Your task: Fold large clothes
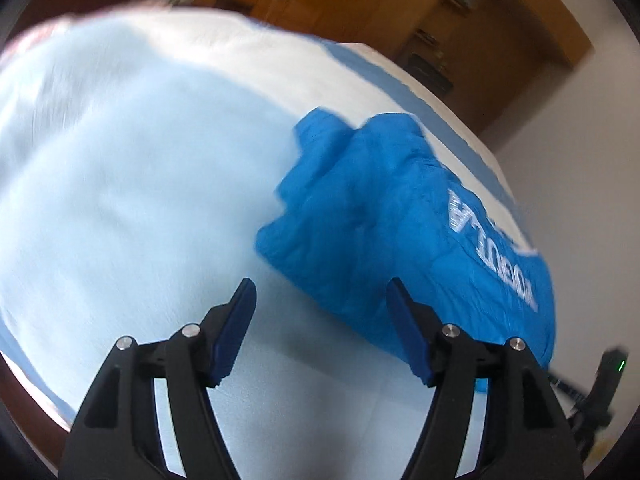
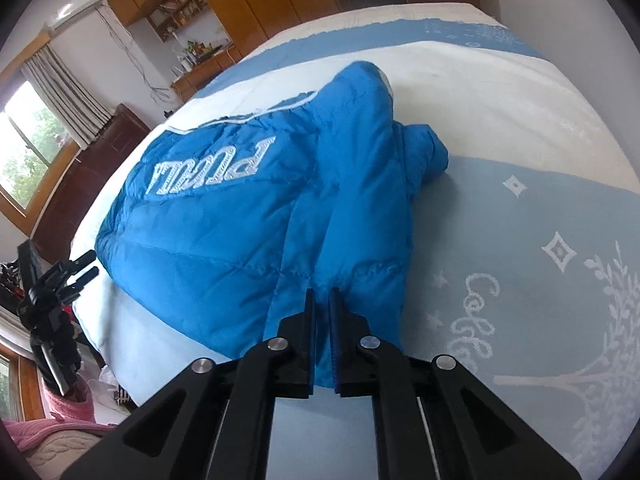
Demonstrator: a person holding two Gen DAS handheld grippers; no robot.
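Note:
A bright blue padded jacket (image 2: 256, 220) with white lettering lies partly folded on a bed with a pale blue and white cover (image 2: 520, 208). My right gripper (image 2: 322, 294) is shut on the jacket's near hem, blue fabric pinched between its fingers. In the left wrist view the same jacket (image 1: 380, 216) lies to the right, blurred. My left gripper (image 1: 322, 286) hangs open above the bed cover (image 1: 140, 184), just short of the jacket's near edge, with nothing between its blue pads (image 1: 236, 332).
Wooden wardrobes and shelves (image 2: 248, 4) stand beyond the bed. A window with curtains (image 2: 36, 128) is at the left, with a dark wooden cabinet (image 2: 80, 184) beside the bed. A black tripod-like stand (image 2: 52, 304) and pink fabric (image 2: 44, 428) sit at the near left.

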